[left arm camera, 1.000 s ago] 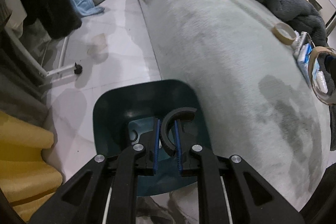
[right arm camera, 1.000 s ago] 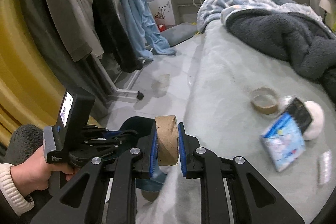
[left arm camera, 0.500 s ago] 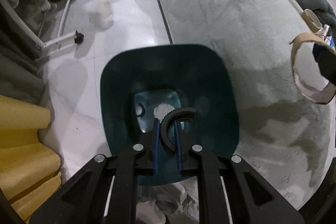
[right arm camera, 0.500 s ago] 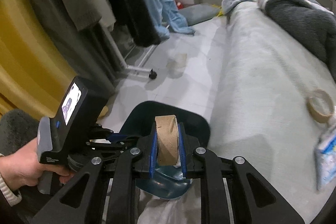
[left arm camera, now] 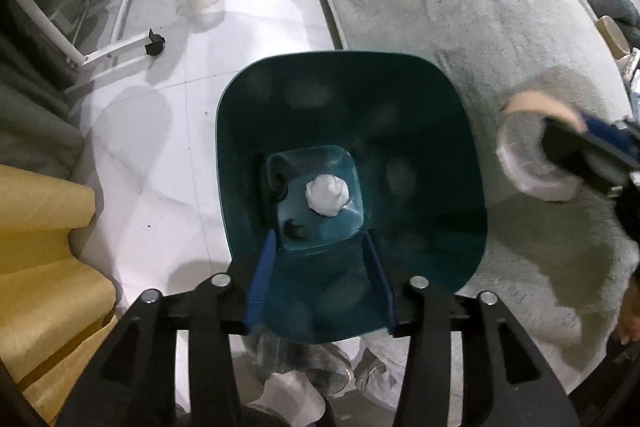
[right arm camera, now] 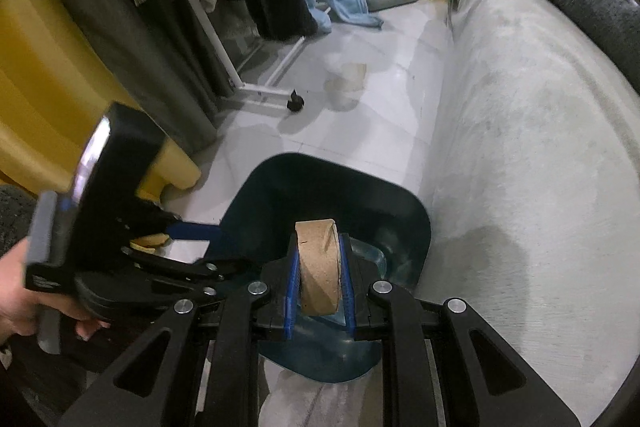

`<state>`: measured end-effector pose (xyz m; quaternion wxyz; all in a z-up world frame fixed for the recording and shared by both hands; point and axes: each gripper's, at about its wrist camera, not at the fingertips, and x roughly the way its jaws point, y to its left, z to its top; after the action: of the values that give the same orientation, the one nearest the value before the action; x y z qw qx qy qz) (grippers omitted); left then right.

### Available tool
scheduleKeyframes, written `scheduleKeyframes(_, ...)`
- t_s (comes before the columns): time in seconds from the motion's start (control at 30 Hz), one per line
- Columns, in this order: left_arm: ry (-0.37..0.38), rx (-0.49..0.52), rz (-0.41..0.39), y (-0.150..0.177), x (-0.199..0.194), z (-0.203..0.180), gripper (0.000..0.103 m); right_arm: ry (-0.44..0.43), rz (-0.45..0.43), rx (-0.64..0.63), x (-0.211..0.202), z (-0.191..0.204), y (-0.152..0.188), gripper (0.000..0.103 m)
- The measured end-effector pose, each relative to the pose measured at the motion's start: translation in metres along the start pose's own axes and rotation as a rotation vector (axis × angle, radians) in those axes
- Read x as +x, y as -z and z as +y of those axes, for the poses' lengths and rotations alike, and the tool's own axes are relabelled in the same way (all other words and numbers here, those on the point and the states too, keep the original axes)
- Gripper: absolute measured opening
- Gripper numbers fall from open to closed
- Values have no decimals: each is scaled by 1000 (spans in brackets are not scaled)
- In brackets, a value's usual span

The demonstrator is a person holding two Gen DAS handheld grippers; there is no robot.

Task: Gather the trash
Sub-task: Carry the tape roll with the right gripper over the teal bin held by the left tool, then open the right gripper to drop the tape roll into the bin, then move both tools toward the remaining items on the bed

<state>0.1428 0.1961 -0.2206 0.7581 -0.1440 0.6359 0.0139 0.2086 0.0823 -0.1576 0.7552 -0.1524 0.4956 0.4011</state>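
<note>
The left tongs (left arm camera: 320, 279) have just been opening over the bin (left arm camera: 472, 187) w/ nothing between them; a black ring (left arm camera: 294, 229) lies below, on the bin's bottom. The right tongs (right arm camera: 319, 297) are clamped on a tape roll (right arm camera: 319, 267), just beside the rim. Next, I think: bring the roll above the bin & let go.

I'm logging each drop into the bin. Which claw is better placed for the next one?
Right. The right claw is shut on the cardboard tape core over the teal bin; the left claw has just opened, empty.
</note>
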Motion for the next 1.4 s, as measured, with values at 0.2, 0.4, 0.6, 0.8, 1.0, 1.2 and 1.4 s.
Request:
scheduleKeyframes(0.2, 1, 6, -56, -2, -18, 5, 62, 10, 44, 1, 17, 2, 3, 18)
scheduleKeyframes(0.4, 14, 9, -148, -7, -41, 10, 70, 29, 92, -1, 34, 2, 8, 18)
scheduleKeyframes(0.6, -9, 32, -258, -11, -66, 8, 80, 50, 137, 0, 48, 4, 13, 19)
scheduleKeyframes(0.8, -46, 76, -420, -14, -97, 2, 90, 70, 152, 1, 51, 6, 11, 21)
scheduleKeyframes(1.0, -62, 106, -573, -14, -127, -6, 95, 84, 152, 9, 53, 3, 9, 40)
scheduleKeyframes(1.2, -108, 128, -677, -12, -151, -17, 96, 90, 146, 9, 50, 7, 8, 55)
scheduleKeyframes(1.4, -85, 126, -766, -12, -175, -24, 97, 84, 104, 11, 32, 12, 4, 70)
